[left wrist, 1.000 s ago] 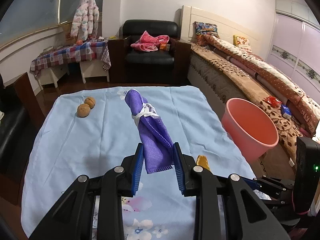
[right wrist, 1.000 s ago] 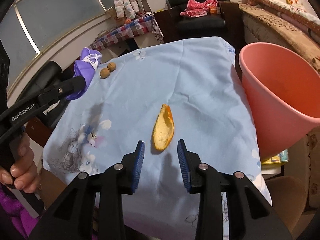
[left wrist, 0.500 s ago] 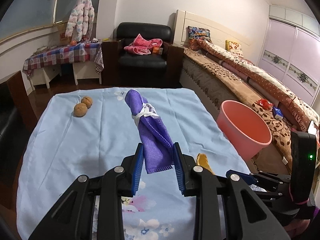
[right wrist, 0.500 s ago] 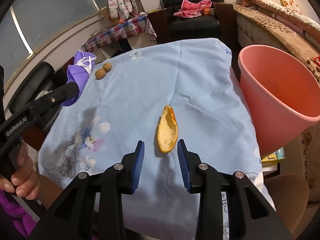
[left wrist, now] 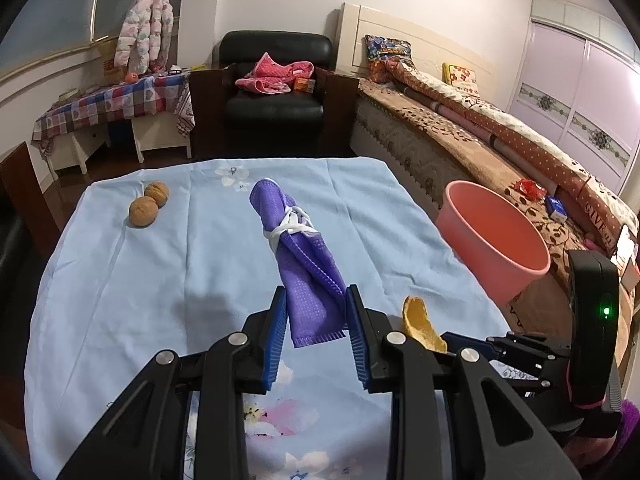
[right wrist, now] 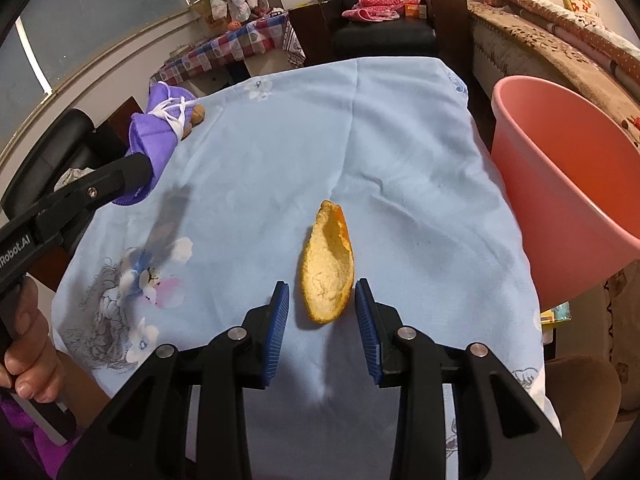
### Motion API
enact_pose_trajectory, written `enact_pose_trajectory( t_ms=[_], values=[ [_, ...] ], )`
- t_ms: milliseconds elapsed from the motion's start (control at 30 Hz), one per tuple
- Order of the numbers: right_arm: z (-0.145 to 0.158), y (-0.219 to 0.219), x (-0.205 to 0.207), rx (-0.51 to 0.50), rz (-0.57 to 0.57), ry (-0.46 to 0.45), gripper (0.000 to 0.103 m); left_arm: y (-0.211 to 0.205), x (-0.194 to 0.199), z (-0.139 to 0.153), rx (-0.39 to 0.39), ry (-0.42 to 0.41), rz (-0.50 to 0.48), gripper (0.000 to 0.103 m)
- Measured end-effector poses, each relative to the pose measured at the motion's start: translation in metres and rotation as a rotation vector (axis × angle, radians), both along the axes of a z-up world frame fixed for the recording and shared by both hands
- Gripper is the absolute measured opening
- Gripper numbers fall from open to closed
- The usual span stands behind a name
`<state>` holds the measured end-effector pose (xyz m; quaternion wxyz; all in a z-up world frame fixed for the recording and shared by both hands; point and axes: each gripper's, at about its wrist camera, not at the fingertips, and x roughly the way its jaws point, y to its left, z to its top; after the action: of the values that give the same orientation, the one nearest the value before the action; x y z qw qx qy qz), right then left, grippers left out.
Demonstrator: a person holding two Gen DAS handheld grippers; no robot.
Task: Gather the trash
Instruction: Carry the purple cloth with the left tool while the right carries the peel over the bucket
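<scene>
The orange peel (right wrist: 329, 264) lies on the blue floral tablecloth (right wrist: 400, 160), its near end between the right gripper's (right wrist: 322, 312) parted pads, untouched. The pink bin (right wrist: 568, 184) stands to that gripper's right, off the table's edge. The left gripper (left wrist: 316, 320) clamps a rolled purple face mask (left wrist: 304, 264); two walnuts (left wrist: 148, 204) sit far left of it.

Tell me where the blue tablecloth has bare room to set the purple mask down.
Widest bare patch: mid-cloth, between the two brown walnuts and the pink plastic bucket off the right edge. The near left by the printed flowers is also free. Crowded near right: curved orange peel between the right gripper pads.
</scene>
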<state>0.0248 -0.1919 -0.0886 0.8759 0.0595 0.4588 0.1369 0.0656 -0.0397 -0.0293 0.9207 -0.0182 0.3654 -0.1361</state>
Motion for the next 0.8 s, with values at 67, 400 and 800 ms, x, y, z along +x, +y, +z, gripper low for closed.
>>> enact_pose_trajectory(
  t_ms=[67, 400, 800],
  values=[
    [-0.001, 0.002, 0.0, -0.006, 0.003, -0.001, 0.035, 0.001, 0.001, -0.002, -0.002, 0.002, -0.001, 0.028],
    [-0.001, 0.004, -0.002, -0.03, 0.002, -0.037, 0.02, 0.007, 0.003, -0.007, -0.005, 0.019, 0.008, 0.028],
    [0.015, -0.017, -0.01, 0.077, -0.02, -0.115, 0.017, -0.003, 0.007, -0.001, -0.028, -0.006, -0.03, 0.028]
  ],
)
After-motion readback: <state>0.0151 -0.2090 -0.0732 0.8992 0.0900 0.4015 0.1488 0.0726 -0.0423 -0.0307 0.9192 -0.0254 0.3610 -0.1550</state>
